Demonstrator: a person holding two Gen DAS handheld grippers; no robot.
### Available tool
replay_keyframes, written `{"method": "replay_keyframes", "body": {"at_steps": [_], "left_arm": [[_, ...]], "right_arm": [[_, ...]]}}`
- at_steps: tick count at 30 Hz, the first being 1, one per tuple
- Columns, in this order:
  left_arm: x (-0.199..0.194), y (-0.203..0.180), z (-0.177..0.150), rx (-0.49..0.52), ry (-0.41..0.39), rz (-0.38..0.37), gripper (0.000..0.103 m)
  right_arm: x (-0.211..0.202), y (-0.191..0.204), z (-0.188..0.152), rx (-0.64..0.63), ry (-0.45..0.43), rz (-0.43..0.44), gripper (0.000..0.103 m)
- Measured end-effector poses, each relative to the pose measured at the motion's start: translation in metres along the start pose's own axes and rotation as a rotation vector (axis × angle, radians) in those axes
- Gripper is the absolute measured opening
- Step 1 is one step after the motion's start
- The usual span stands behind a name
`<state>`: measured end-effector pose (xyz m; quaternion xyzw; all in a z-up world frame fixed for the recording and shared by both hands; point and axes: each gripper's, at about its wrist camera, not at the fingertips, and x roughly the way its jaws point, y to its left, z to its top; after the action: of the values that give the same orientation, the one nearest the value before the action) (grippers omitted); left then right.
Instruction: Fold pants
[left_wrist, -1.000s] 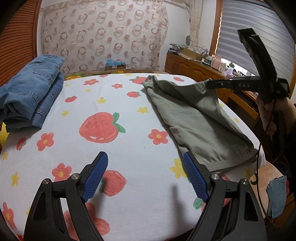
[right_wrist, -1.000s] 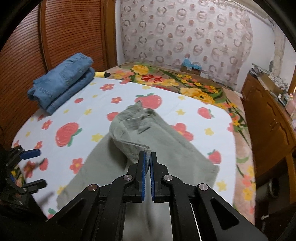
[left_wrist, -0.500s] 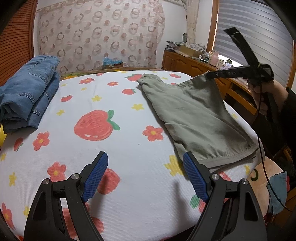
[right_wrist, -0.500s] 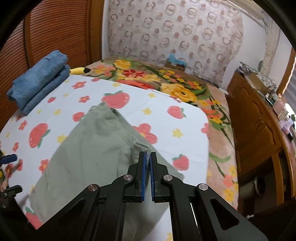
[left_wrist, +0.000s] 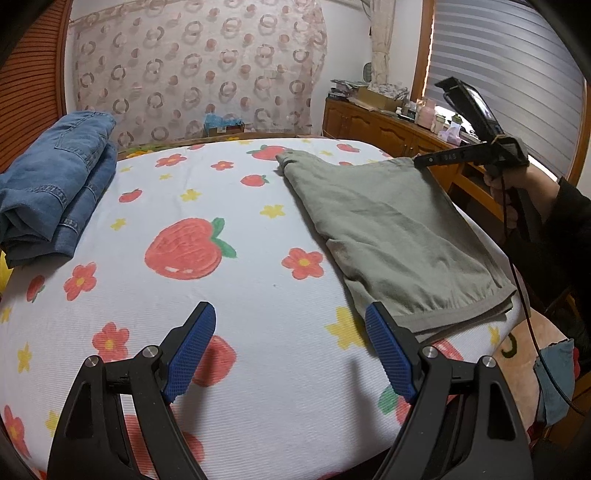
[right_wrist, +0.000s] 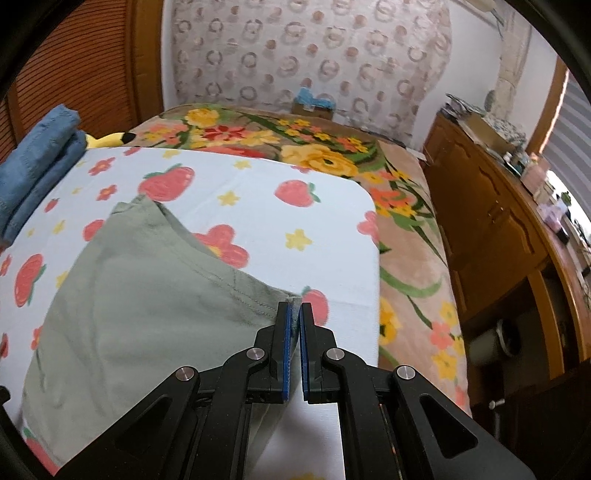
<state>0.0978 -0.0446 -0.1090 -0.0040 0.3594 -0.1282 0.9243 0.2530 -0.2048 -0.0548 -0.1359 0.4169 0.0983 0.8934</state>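
Olive-green pants (left_wrist: 391, 229) lie on the right side of a white strawberry-print sheet (left_wrist: 221, 280), folded lengthwise. My right gripper (right_wrist: 294, 314) is shut on a far corner of the pants (right_wrist: 155, 295) and holds it lifted and stretched toward the bed's right edge; it also shows in the left wrist view (left_wrist: 419, 161). My left gripper (left_wrist: 290, 332) is open and empty above the sheet, just left of the near hem of the pants.
Folded blue jeans (left_wrist: 51, 188) sit at the sheet's left edge. A floral blanket (right_wrist: 325, 147) covers the bed beyond the sheet. A wooden cabinet (right_wrist: 491, 221) stands close on the right. A patterned cloth hangs on the back wall.
My right gripper has drawn the held corner outward to the right and lower, spreading the bunched pants flat. My left gripper has stayed open in about the same place.
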Motion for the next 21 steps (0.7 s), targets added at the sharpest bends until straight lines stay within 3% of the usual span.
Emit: {"method": "replay_keyframes", "body": {"at_steps": [5, 6, 8, 10, 21], "left_arm": [[0.0, -0.001, -0.001, 0.001, 0.001, 0.001, 0.084], [-0.001, -0.001, -0.001, 0.001, 0.002, 0.001, 0.084], [0.0, -0.001, -0.001, 0.001, 0.003, 0.001, 0.084], [0.0, -0.002, -0.001, 0.001, 0.004, 0.001, 0.084], [0.005, -0.002, -0.005, 0.014, 0.026, -0.002, 0.084]], "right_arm": [[0.001, 0.002, -0.002, 0.019, -0.01, -0.007, 0.006], [0.0, 0.0, -0.003, 0.02, -0.014, 0.0, 0.011], [-0.005, -0.001, -0.005, 0.029, -0.023, -0.02, 0.03], [-0.01, -0.003, -0.009, 0.039, -0.04, -0.008, 0.033], [-0.026, 0.017, -0.064, 0.02, -0.049, 0.156, 0.037]]}}
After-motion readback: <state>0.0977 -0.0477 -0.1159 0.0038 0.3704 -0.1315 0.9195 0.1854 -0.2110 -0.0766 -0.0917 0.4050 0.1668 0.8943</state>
